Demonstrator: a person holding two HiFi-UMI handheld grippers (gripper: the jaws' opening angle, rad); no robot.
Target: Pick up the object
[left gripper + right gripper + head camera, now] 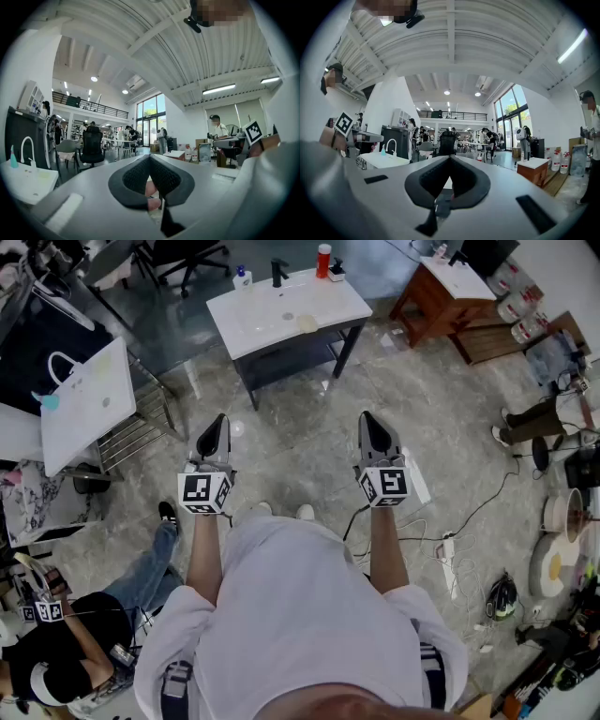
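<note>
No single task object stands out. Both grippers are held at waist height over the marble floor, tips pointing forward. My left gripper (217,422) has its jaws together and nothing between them; in the left gripper view (150,158) the black pads (133,180) meet at the tip. The right gripper (368,419) is likewise shut and empty, its pads (466,180) touching in the right gripper view (450,158). Ahead stands a white sink table (272,315) carrying a red bottle (323,260), a small white and blue bottle (243,278) and a black faucet (277,272).
A second white sink counter (89,404) with a teal bottle (49,401) and a wire rack (141,427) is at the left. A wooden table (441,298) stands at the back right. Cables and a power strip (448,549) lie on the floor. A person (56,652) sits at the lower left.
</note>
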